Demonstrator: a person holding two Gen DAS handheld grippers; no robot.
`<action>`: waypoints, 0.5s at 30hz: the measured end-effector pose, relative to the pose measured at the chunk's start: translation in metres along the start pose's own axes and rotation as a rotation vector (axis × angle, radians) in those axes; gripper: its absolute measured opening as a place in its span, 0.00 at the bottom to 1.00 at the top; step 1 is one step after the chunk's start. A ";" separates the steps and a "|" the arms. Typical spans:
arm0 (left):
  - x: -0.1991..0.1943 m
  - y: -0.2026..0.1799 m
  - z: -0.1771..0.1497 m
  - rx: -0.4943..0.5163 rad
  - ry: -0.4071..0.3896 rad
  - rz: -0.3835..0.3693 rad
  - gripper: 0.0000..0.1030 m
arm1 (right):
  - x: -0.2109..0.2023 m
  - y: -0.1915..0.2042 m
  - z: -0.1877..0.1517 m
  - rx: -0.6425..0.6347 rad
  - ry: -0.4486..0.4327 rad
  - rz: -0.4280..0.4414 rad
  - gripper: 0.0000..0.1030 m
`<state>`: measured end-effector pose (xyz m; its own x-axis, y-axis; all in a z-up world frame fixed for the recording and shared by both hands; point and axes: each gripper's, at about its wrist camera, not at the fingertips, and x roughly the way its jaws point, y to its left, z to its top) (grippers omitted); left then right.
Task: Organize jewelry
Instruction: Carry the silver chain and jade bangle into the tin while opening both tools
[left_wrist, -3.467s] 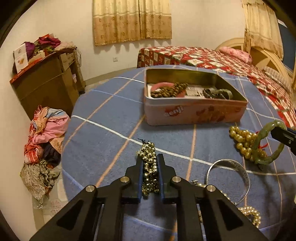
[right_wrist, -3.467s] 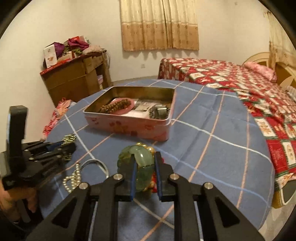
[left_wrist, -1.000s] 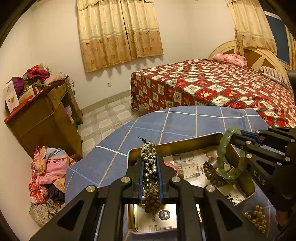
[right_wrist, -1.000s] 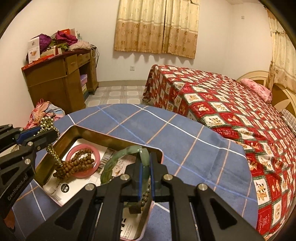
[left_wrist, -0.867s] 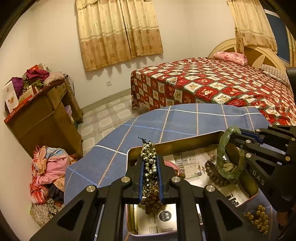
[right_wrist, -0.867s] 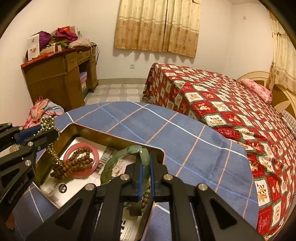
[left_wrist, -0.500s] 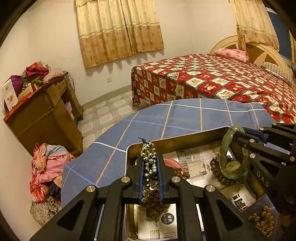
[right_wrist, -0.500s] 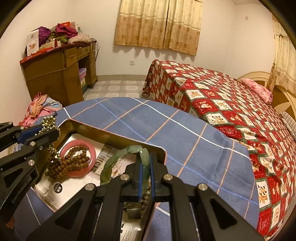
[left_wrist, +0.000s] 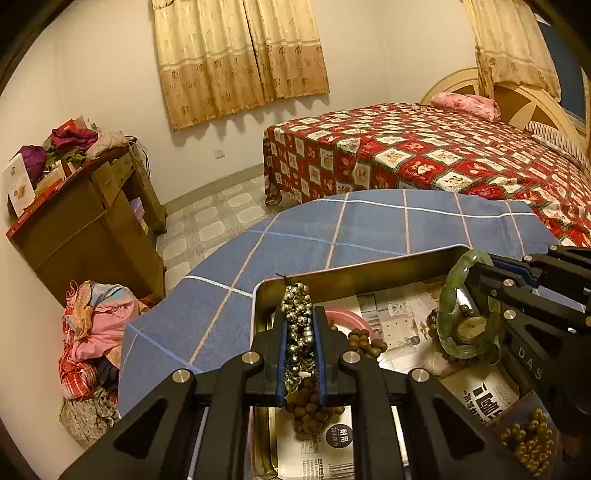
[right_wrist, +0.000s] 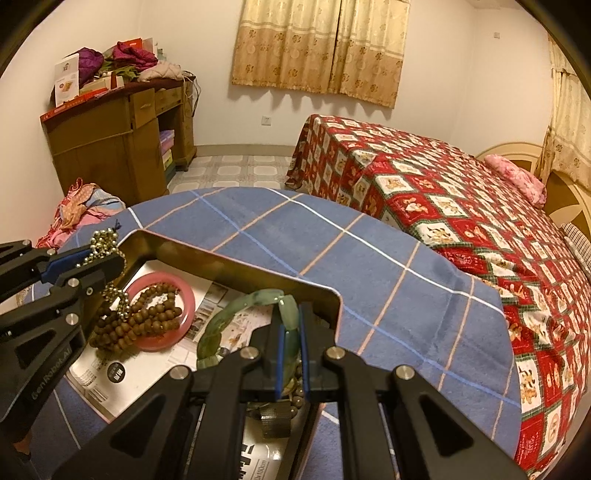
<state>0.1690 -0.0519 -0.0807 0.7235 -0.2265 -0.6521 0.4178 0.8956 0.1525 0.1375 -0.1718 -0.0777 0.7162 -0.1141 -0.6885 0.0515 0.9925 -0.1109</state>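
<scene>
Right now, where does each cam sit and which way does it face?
Left wrist: on the left claw, angled down over the tin, bed behind. Own claw shut on a silver bead chain; the right claw enters at right with the green bangle.
Right wrist: on the right claw, angled down over the same tin. Own claw shut on the green bangle; the left claw enters at left.
Shared: tin, pink bangle, brown beads, blue tablecloth, bed, curtains, wooden desk.
</scene>
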 end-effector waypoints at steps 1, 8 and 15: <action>0.001 0.000 -0.001 0.000 0.002 0.002 0.12 | 0.000 0.000 -0.001 0.001 0.002 0.001 0.09; 0.002 0.000 -0.002 0.003 0.003 0.006 0.12 | 0.001 0.002 -0.001 0.000 0.005 0.002 0.09; 0.003 -0.001 -0.005 0.004 0.007 0.005 0.12 | 0.002 0.003 -0.003 0.000 0.011 0.003 0.09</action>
<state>0.1681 -0.0520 -0.0870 0.7221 -0.2193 -0.6561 0.4161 0.8953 0.1588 0.1372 -0.1687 -0.0812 0.7085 -0.1114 -0.6969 0.0489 0.9928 -0.1090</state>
